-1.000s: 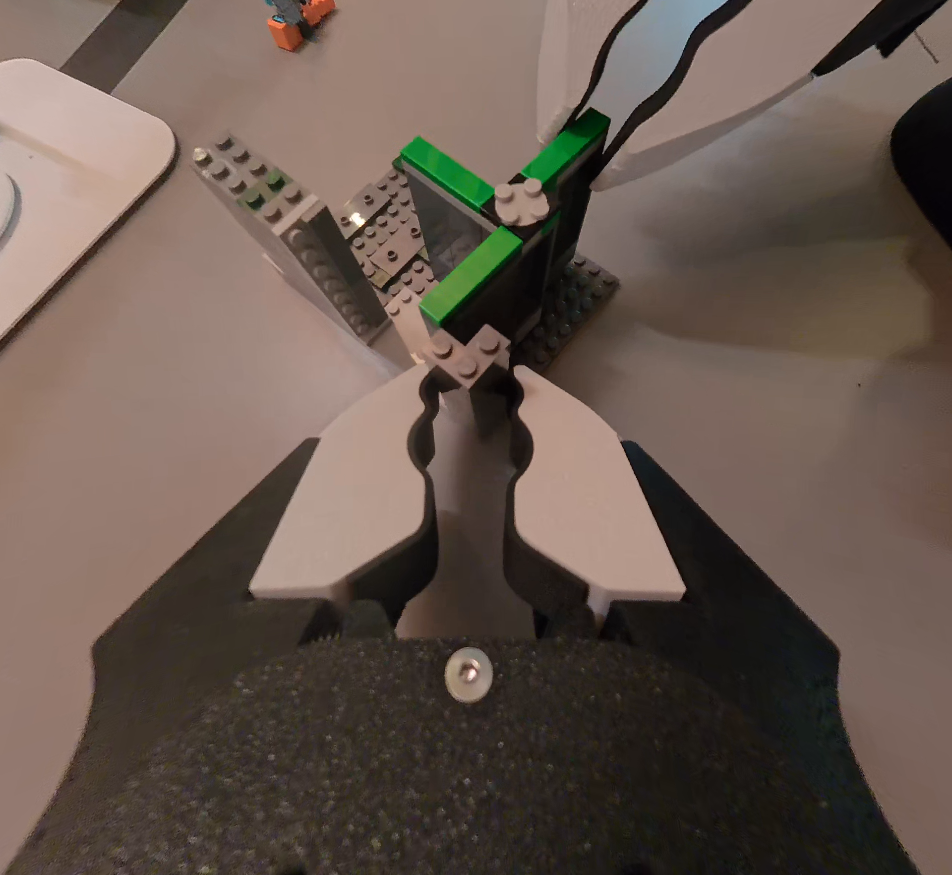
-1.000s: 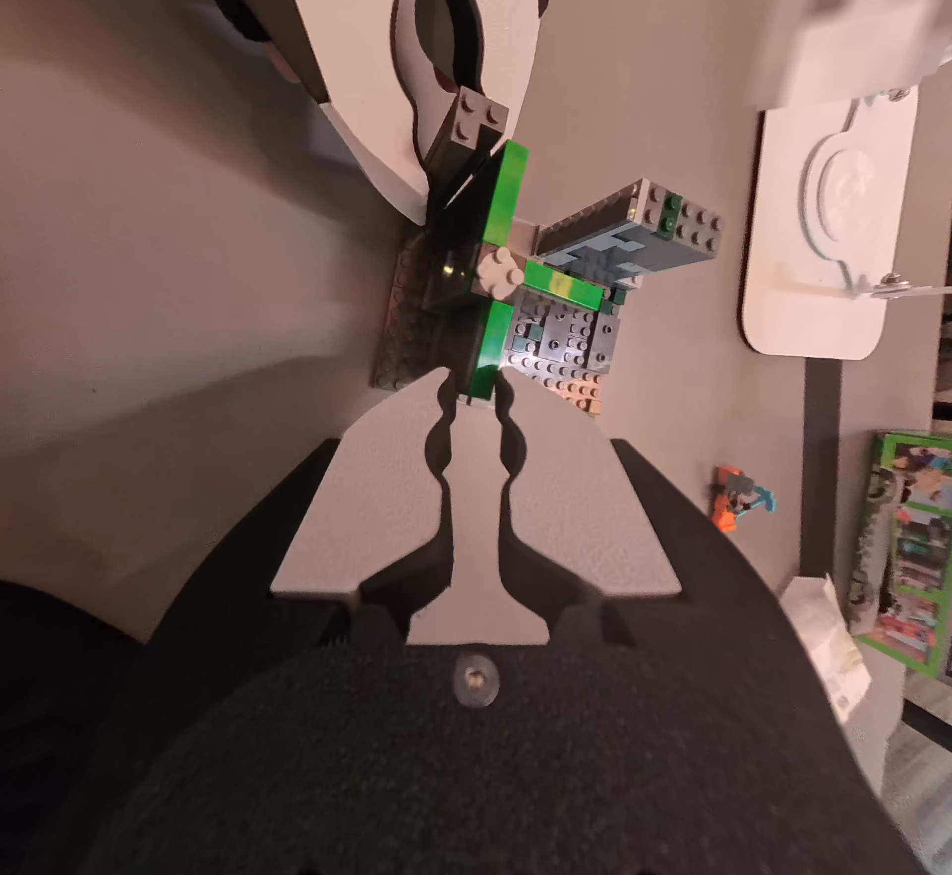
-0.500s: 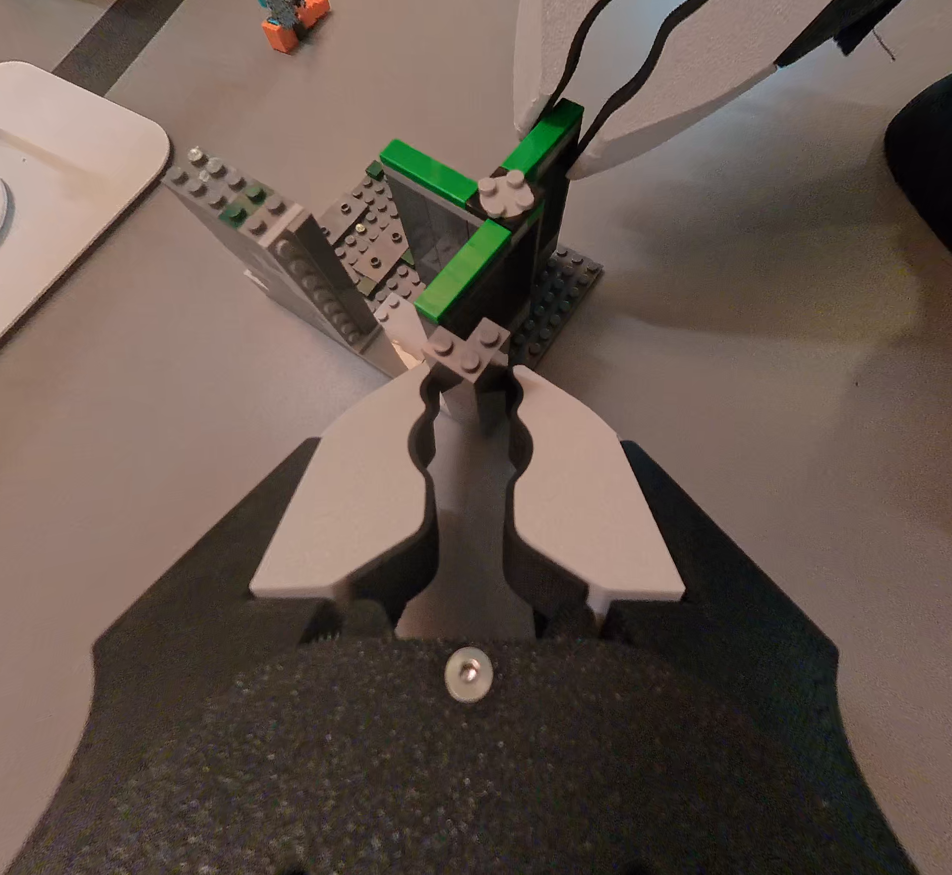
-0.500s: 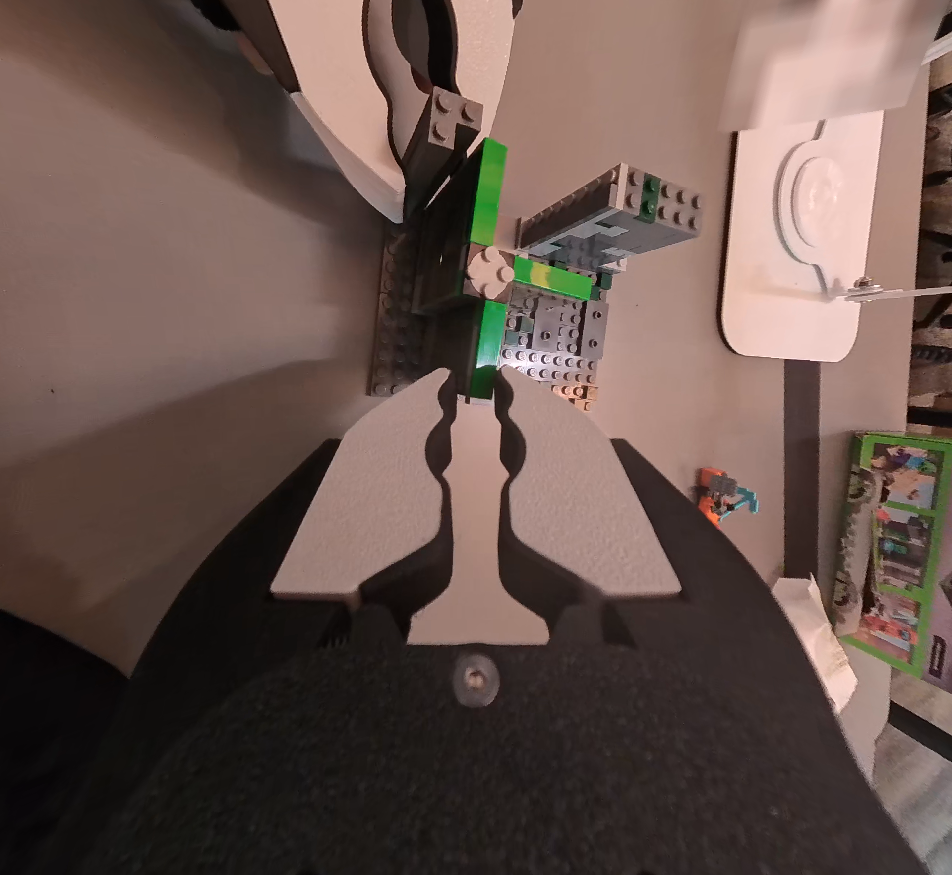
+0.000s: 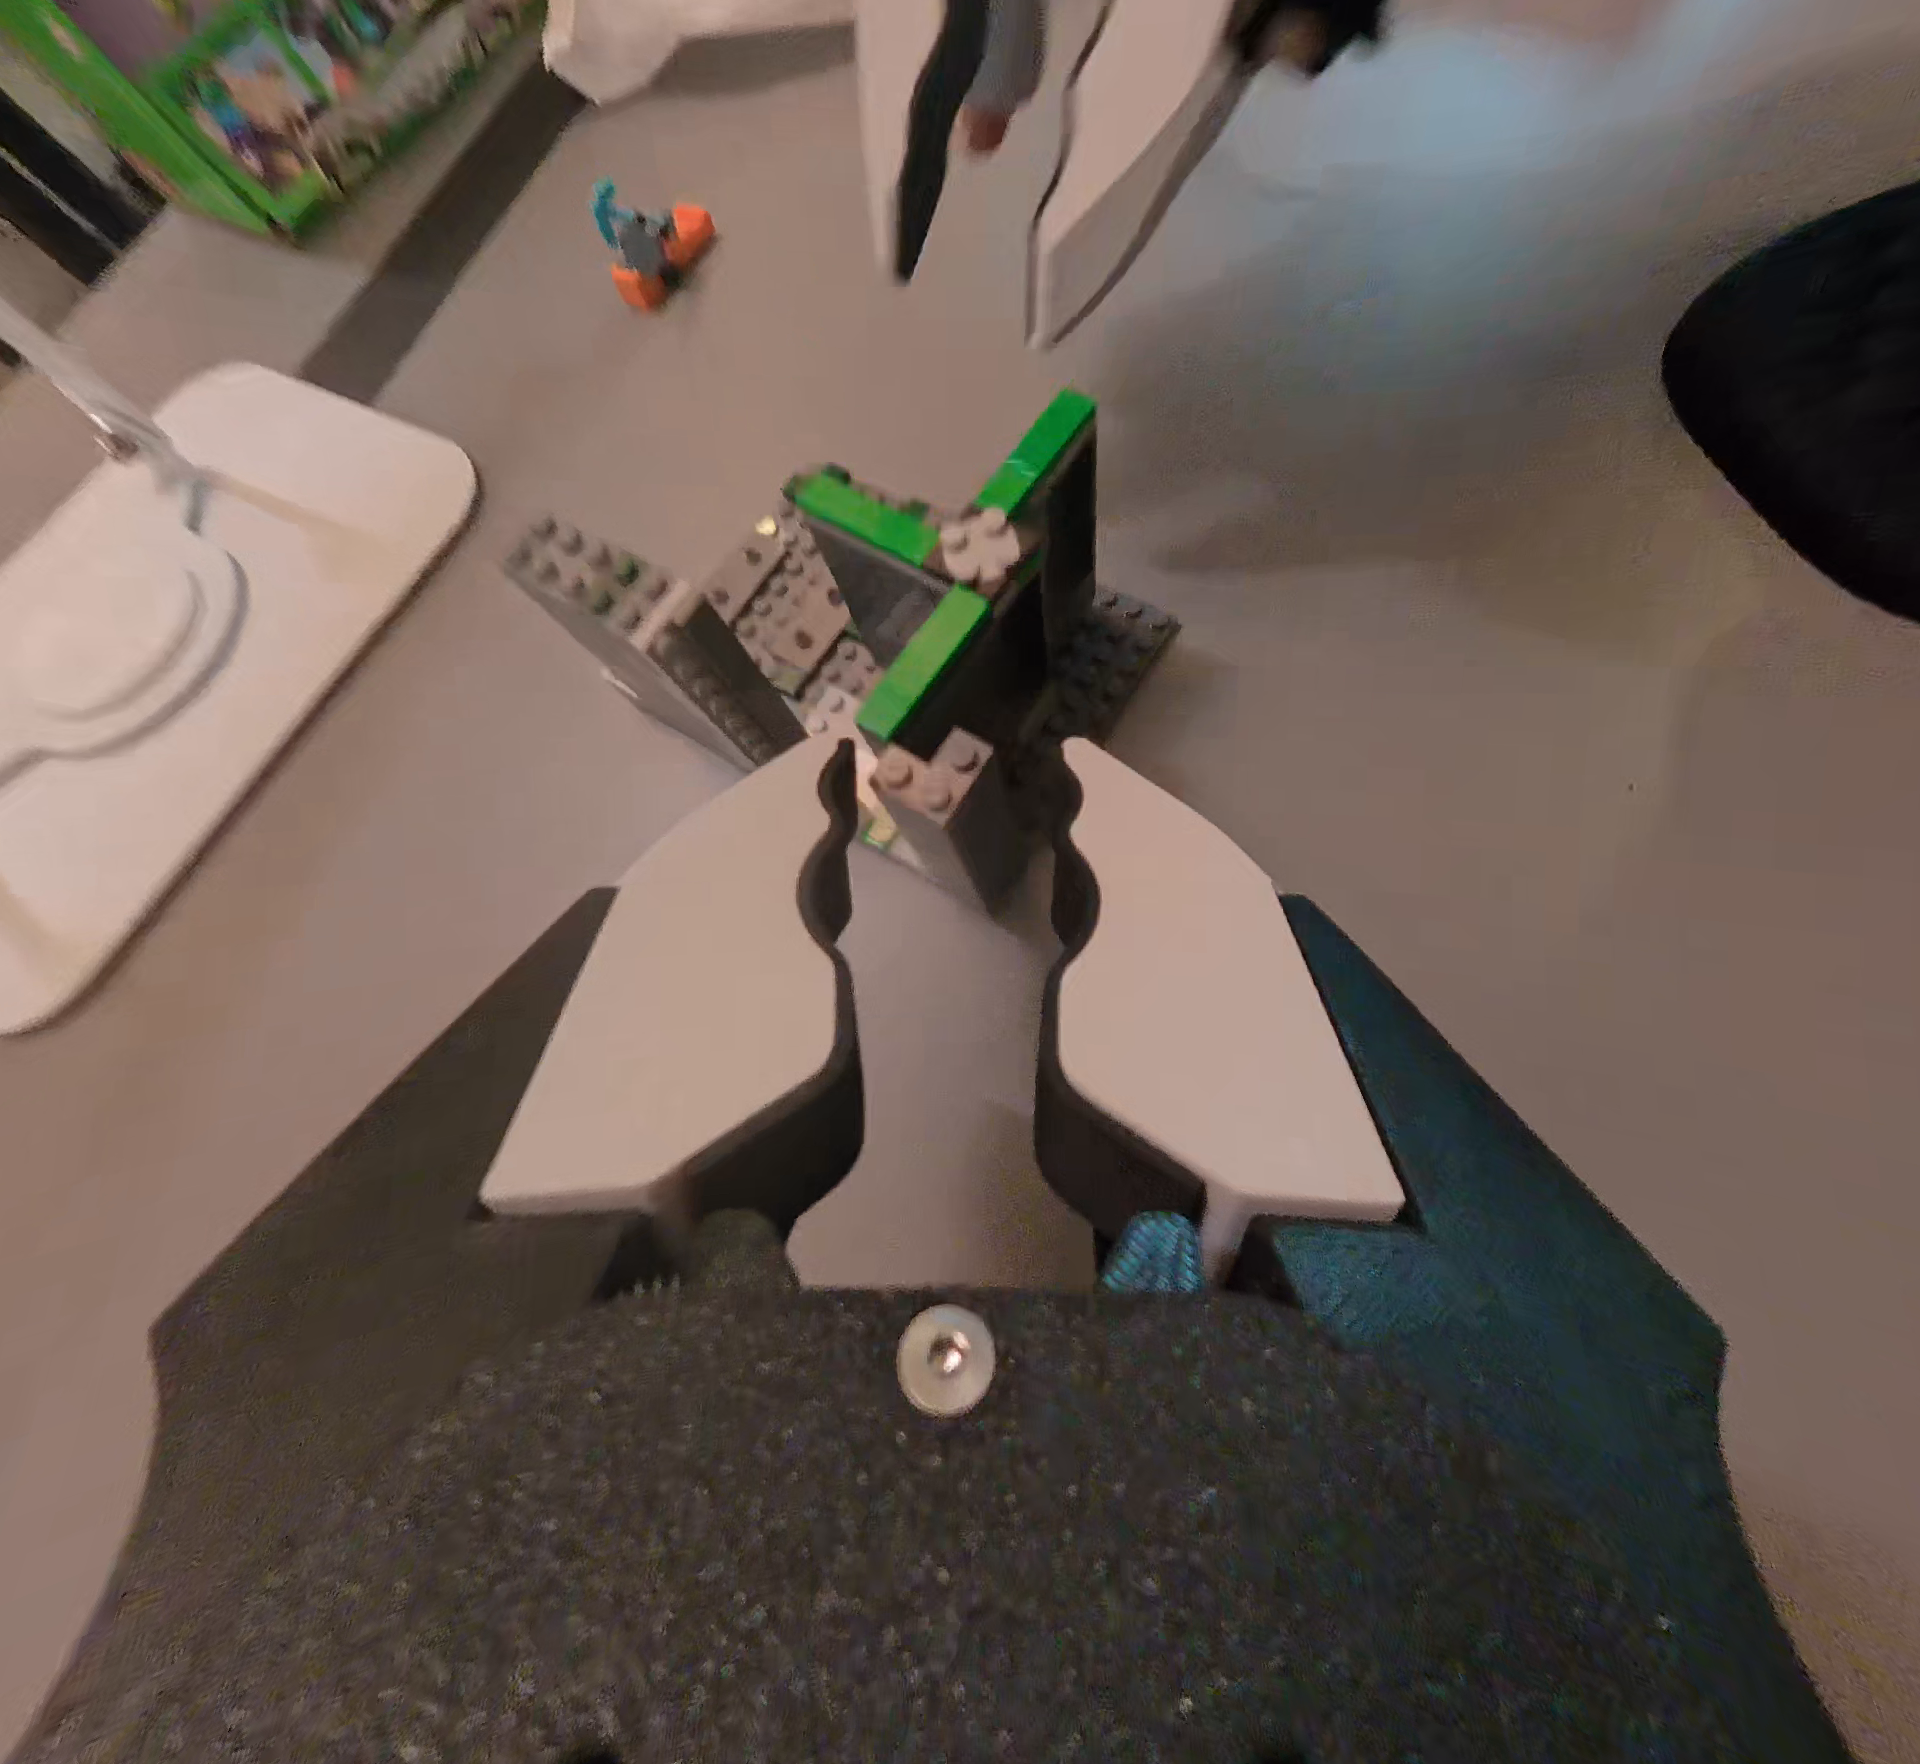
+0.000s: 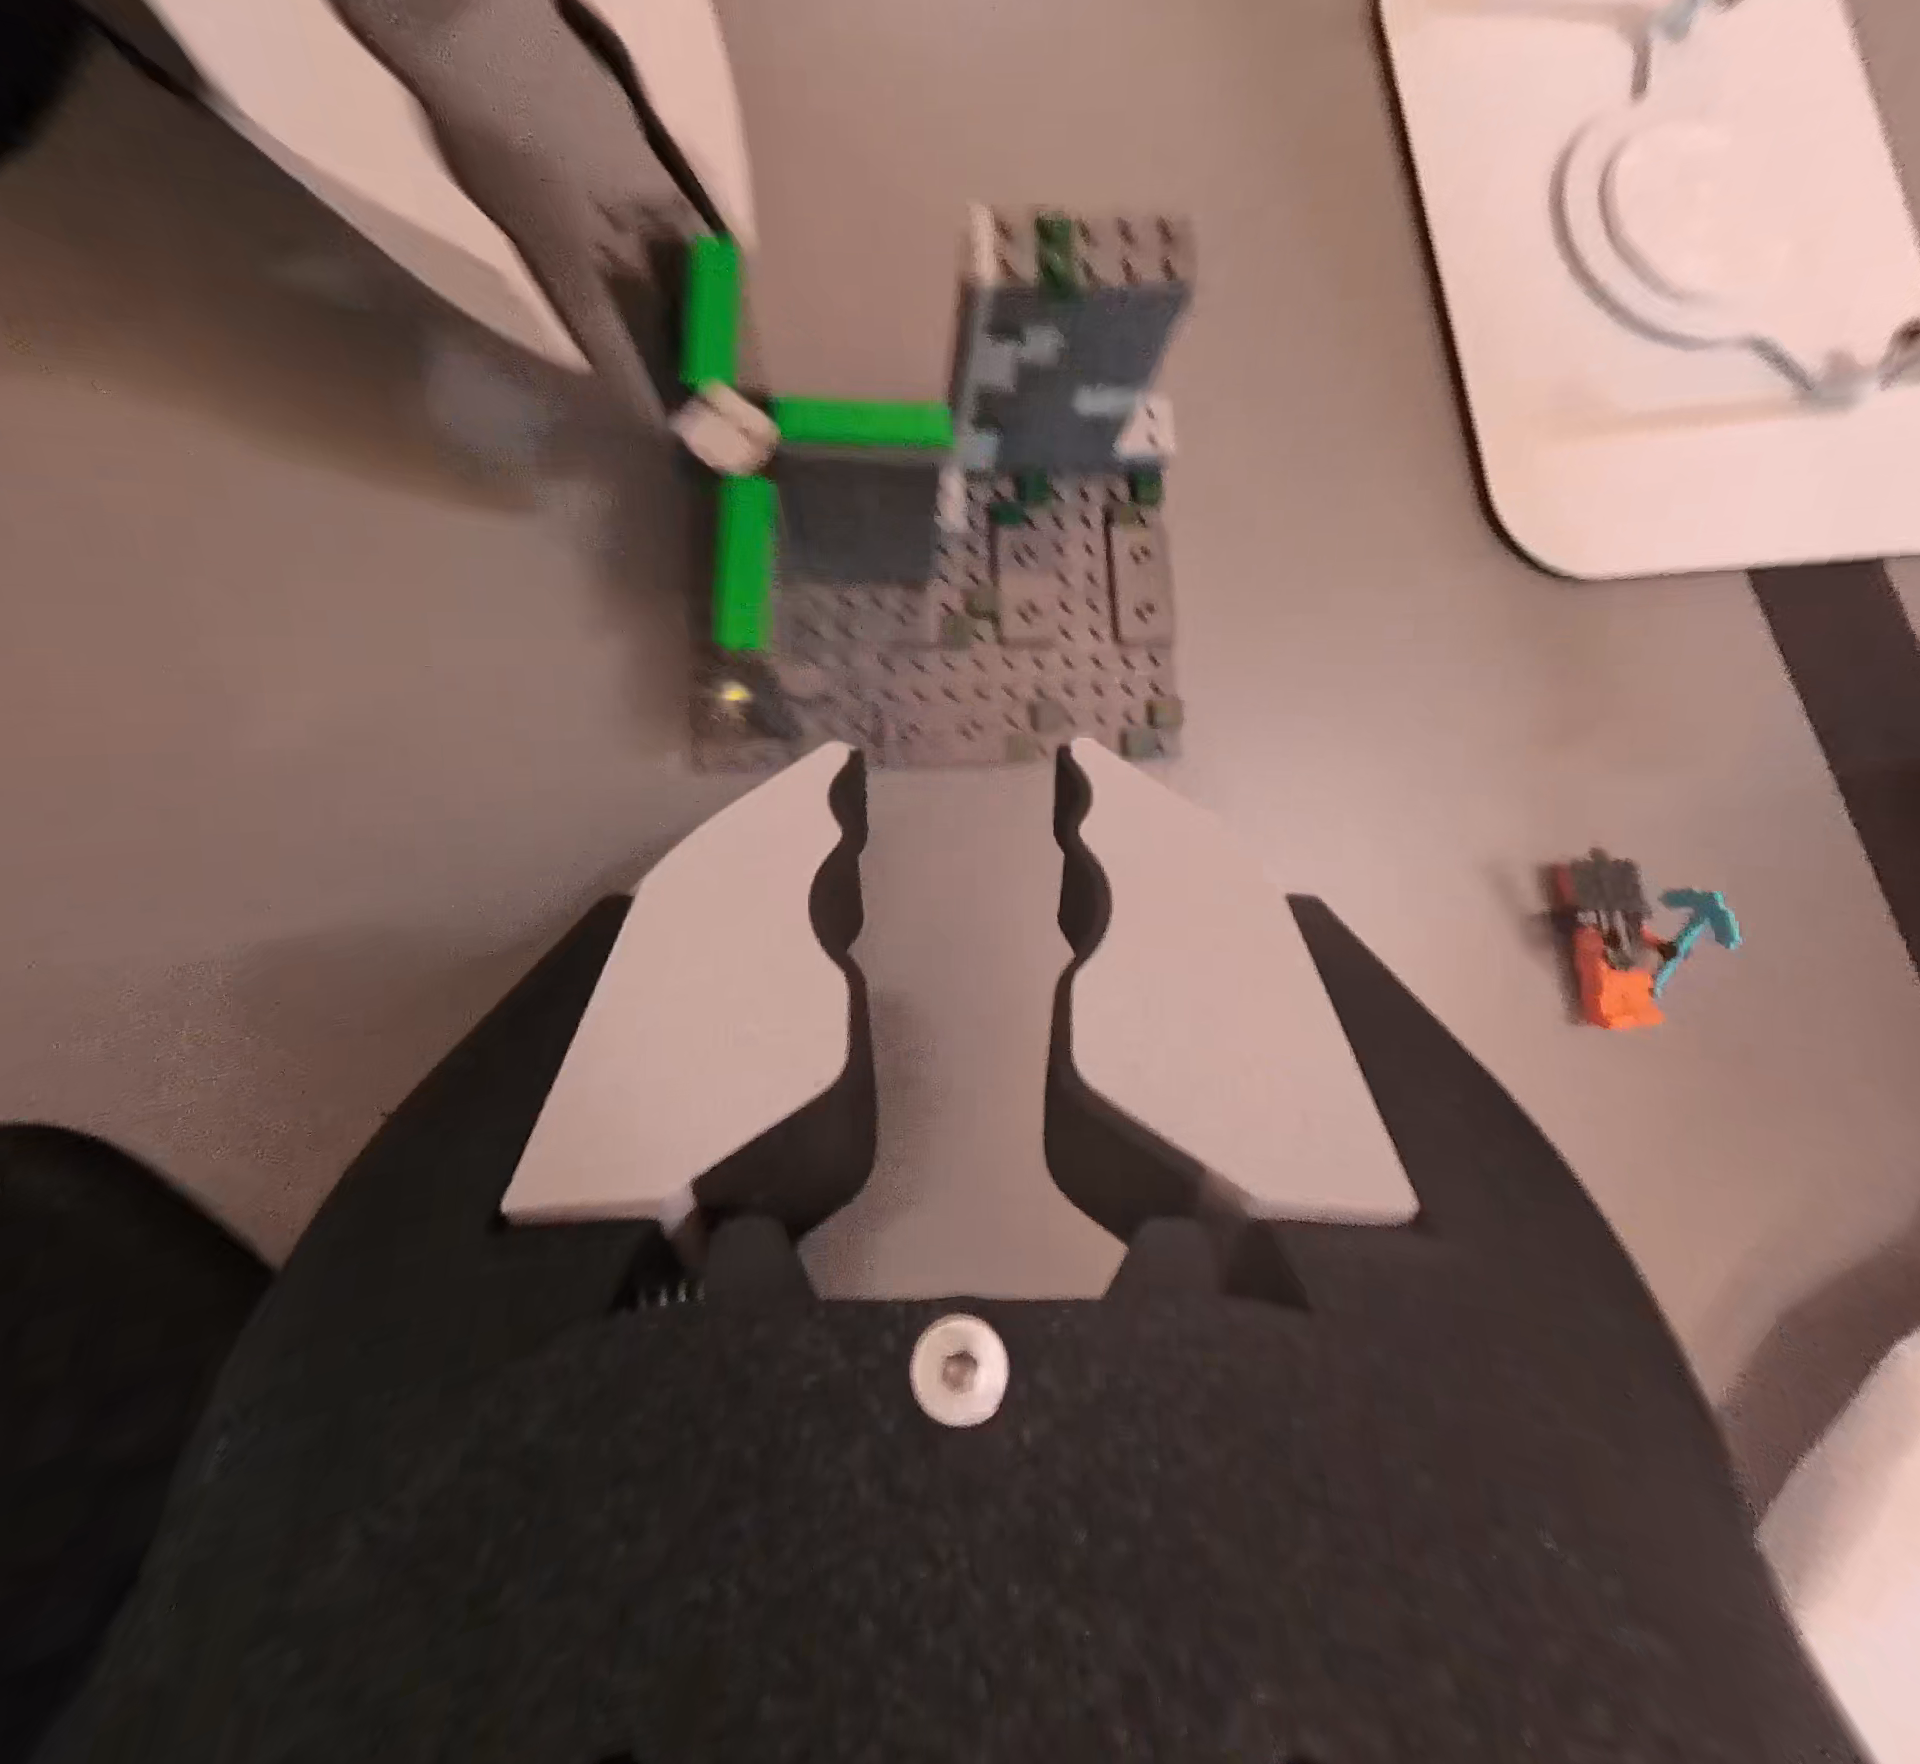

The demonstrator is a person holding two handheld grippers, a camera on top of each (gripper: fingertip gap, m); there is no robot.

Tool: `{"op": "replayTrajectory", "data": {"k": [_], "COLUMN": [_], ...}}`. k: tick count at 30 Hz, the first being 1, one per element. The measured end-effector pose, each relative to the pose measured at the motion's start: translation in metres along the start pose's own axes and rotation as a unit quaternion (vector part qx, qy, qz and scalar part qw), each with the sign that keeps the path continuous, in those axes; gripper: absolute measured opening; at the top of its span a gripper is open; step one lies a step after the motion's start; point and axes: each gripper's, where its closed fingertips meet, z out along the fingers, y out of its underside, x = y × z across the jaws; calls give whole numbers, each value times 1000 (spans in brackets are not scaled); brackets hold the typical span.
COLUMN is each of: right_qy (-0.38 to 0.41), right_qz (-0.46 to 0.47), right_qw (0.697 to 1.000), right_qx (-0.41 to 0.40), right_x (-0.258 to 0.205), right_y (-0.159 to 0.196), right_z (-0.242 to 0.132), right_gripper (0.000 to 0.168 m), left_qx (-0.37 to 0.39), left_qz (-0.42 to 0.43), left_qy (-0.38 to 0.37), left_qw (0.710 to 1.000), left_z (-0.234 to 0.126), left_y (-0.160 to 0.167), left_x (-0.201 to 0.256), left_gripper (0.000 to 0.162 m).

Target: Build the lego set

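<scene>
both tongs apart, nothing held, lego build on desk.
left tongs straddle gray brick on build, likely just seated; right tongs lifted clear.

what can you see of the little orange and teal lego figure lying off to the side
The small figure lies alone on the bare grey table, apart from the main build and touched by neither gripper. It looks like plastic: an orange block at one end, a dark grey studded middle, and a teal pickaxe-shaped piece sticking out sideways. In the left wrist view it sits beyond the build, near a dark stripe on the table. Both views are blurred, so finer detail cannot be made out.
</scene>
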Motion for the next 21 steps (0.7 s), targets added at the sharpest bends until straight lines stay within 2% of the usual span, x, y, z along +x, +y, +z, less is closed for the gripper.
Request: {"op": "replayTrajectory", "data": {"k": [4,9,18,21], "right_qy": [-28,-65,-90,-89], "right_qz": [20,16,-16,-27], "right_qw": [999,998,996,996], "right_qx": [-20,2,7,2], "right_x": [39,51,39,36], "right_y": [26,17,22,22], "right_z": [36,59,64,63], "right_gripper": [42,44,27,27], "left_qx": [-55,-138,-197,-206], "left_qz": [65,115,83,72], "left_qy": [11,12,-20,-28], "left_qw": [996,984,977,975], "left_z": [5,21,33,36], "left_y": [-17,-19,2,6], "left_x": [0,0,-4,-5], "left_gripper": [40,42,29,27]}}
